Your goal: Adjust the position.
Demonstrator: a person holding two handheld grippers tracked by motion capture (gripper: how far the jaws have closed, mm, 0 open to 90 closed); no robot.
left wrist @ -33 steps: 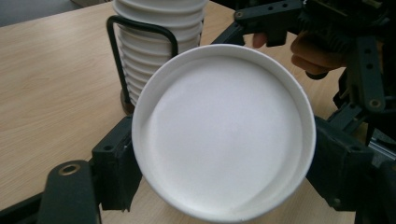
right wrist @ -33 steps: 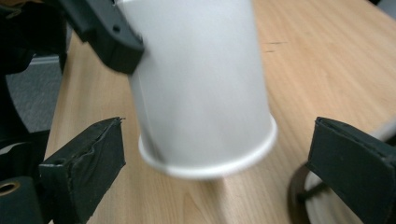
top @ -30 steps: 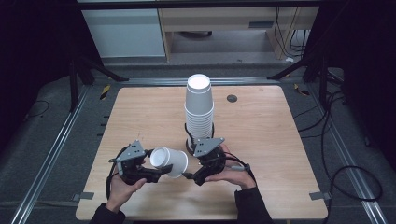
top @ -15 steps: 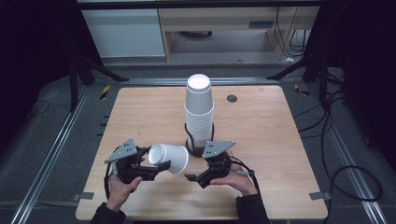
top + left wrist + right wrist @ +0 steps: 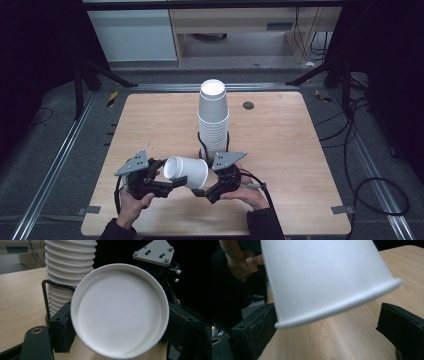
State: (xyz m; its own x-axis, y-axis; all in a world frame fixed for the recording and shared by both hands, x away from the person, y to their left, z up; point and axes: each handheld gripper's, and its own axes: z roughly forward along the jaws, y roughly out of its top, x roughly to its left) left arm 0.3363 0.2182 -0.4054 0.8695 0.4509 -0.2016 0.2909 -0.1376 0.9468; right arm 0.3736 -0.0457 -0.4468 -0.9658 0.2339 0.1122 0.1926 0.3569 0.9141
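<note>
Wooden table (image 5: pixel 280 145), unmarked white cup (image 5: pixel 186 172), cup stack (image 5: pixel 213 120)

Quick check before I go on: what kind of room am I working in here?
Most likely a lab or recording workspace, not a home: a wooden table ringed by metal rails, loose cables on a dark floor, and a tall stack of paper cups.

Just beyond both claws, the tall cup stack (image 5: pixel 213 120) in its black wire holder (image 5: pixel 202 145) blocks the way forward. A loose white cup (image 5: pixel 186 172) fills the gap between the left claw (image 5: pixel 172 184) and right claw (image 5: pixel 200 192). The bench (image 5: pixel 290 150) lies bare outward of each claw.
</note>
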